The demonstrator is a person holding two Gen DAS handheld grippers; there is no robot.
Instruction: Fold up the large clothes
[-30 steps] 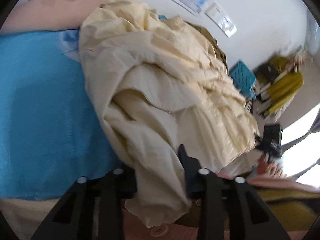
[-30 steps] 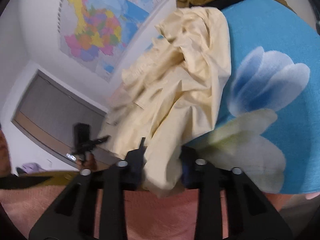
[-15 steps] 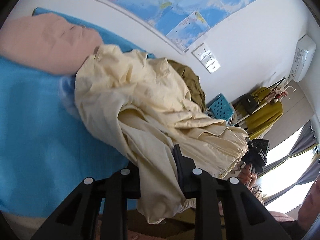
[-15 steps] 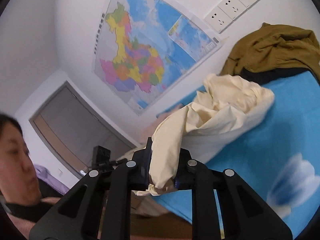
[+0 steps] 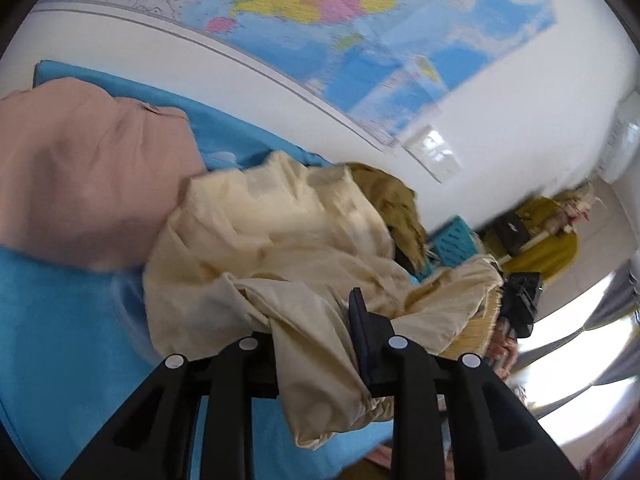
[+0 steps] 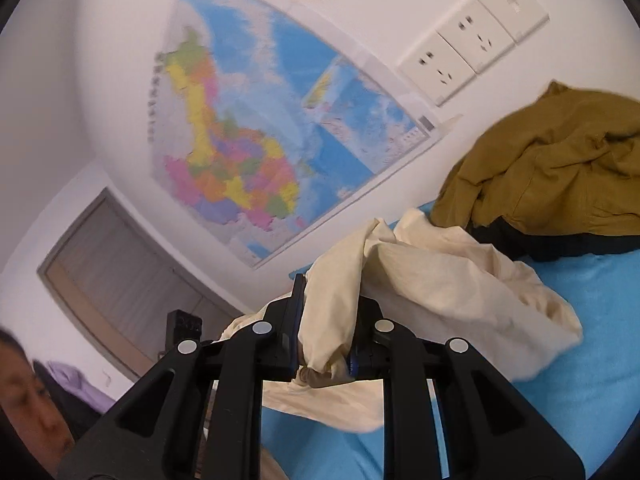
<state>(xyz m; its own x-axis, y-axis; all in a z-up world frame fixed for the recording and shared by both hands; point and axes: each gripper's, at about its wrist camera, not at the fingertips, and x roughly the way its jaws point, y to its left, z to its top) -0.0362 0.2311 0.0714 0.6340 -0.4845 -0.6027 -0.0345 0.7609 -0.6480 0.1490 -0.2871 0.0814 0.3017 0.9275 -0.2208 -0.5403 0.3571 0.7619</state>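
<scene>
My left gripper (image 5: 316, 344) and right gripper (image 6: 326, 334) each pinch a bunched edge of the cream garment (image 5: 272, 248) — lifted, I judge, to shake it open — while its bulk trails on the blue bedspread (image 5: 60, 320).

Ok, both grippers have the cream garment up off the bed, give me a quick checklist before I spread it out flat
1. Left gripper shut on the cream garment: ok, fabric bunched between its fingers.
2. Right gripper shut on the same garment: ok.
3. Garment fully off the blue bedsheet: not ok, much of it lies crumpled there.
4. Which edges are held (hem, shoulders): cannot tell, both grips are wads.
5. Room to spread: not ok, the olive jacket touches the garment on one side and the pink garment on the other.
</scene>
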